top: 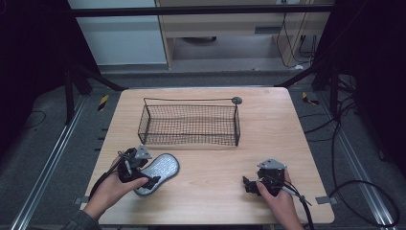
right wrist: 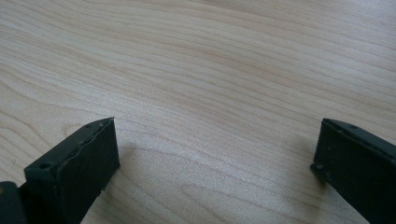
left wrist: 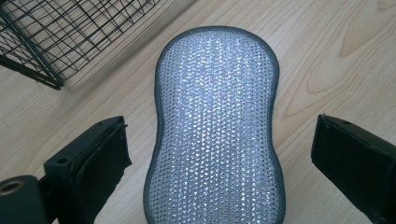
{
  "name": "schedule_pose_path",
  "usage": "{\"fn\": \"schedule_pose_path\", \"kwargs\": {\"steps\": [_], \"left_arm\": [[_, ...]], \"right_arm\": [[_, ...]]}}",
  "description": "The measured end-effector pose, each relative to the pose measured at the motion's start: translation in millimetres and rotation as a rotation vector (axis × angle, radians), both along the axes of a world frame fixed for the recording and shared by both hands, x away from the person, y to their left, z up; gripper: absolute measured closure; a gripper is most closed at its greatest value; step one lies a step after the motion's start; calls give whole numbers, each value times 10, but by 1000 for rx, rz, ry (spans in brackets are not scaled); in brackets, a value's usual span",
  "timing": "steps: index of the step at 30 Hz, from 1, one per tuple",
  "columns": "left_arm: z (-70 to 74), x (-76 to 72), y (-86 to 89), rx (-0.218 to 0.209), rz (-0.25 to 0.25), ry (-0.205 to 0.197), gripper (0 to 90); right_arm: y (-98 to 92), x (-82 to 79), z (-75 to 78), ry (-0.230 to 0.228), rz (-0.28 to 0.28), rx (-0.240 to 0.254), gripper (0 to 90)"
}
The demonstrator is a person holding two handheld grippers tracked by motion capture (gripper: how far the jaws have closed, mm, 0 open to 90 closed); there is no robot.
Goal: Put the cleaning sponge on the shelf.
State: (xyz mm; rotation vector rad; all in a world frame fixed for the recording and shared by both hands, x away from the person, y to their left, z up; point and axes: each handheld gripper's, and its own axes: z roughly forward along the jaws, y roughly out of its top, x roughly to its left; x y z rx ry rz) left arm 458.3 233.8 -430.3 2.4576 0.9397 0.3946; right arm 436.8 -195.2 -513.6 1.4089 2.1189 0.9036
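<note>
Figure. Early stage of picking up a scouring pad, with a wire basket as the likely destination. The silver-grey scouring pad (top: 159,171) lies flat on the wooden table (top: 287,143), near its front-left corner, well short of the black wire basket (top: 189,123), which stands empty toward the back edge at the middle. The left gripper (top: 152,181) is held over the pad's near end. In the left gripper view its two black jaws stand wide apart, one on either side of the pad (left wrist: 217,130), with bare wood visible between each jaw and the pad's grey border; neither jaw touches it. The corner of the basket (left wrist: 60,42) appears at the upper left of that view, apart from the pad. The right gripper (top: 247,184) rests near the front-right corner of the table, well apart from both pad and basket. In the right gripper view its jaws are likewise spread, with nothing but wood grain (right wrist: 210,93) between them.

Judged progress: the approach and straddling of the pad appear complete. Nothing has yet been gripped or lifted. Remaining, by this reading, are closing the left jaws on the pad's narrow waist, raising it, carrying it toward the back edge and releasing it inside the basket.
</note>
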Motion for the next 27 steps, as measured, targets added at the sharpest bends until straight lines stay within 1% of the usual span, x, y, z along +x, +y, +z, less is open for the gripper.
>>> {"fn": "schedule_pose_path", "kwargs": {"steps": [2,6,10,12,13,17,20,24,27], "left_arm": [[-1,-3,0,14,-2,1,37],[-7,-12,-21,25,-12,22,37],[-16,-3,-54,60,-21,44,36],[-25,8,-75,81,-38,61,37],[-35,9,-91,80,-41,64,37],[-64,47,-130,112,-57,80,38],[-101,84,-144,119,-53,102,37],[-131,137,-156,117,-36,116,37],[-145,174,-169,132,-29,132,38]], "right_arm": [[0,0,0,0,0,0,3],[0,0,0,0,0,0,3],[0,0,0,-1,0,0,3],[-1,2,0,0,2,0,3],[-1,2,0,0,2,0,3],[-1,2,0,0,2,0,3],[-3,3,0,-1,4,0,3],[-3,4,0,-1,6,0,3],[-3,4,0,-1,6,-1,3]]}}
